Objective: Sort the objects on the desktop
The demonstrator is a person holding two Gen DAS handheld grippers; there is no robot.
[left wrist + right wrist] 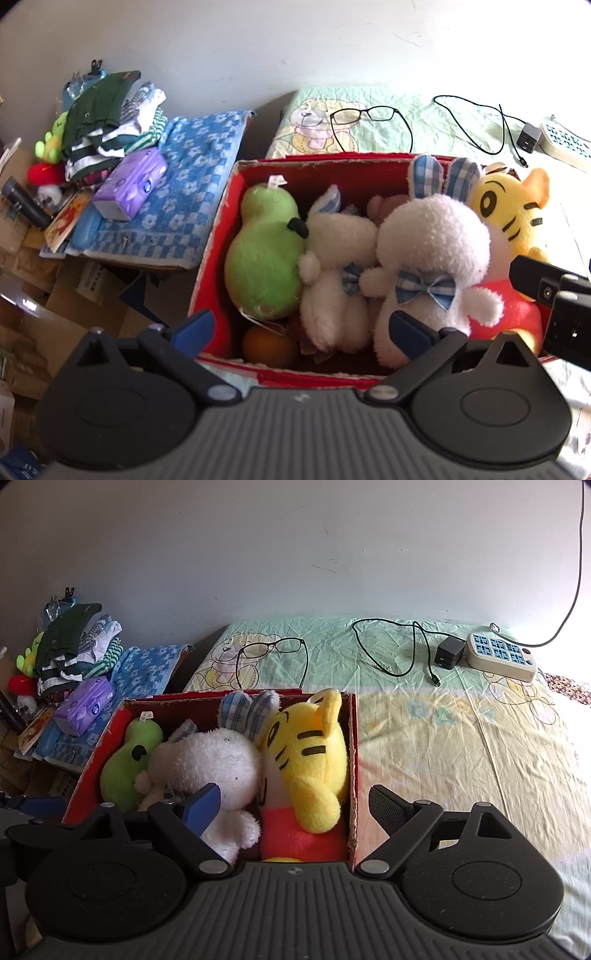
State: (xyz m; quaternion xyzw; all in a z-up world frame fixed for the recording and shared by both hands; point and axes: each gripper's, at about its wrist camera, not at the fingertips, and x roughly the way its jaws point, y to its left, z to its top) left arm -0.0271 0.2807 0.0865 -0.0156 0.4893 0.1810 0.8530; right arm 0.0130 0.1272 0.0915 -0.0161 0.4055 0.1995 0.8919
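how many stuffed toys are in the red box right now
4 show clearly: green plush at the left, two white bunnies mid-box, yellow tiger at the right. Something pinkish behind them may be another.

Red box (212,258), yellow black-striped tiger (511,210), green plush (264,258), blue-checked towel (184,199)

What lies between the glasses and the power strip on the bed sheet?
A black cable and its black charger, seen in the right wrist view between glasses and power strip.

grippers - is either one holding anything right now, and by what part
Nothing is held. The left gripper and right gripper both have their jaws spread open above the red box of plush toys, with nothing pinched between them.
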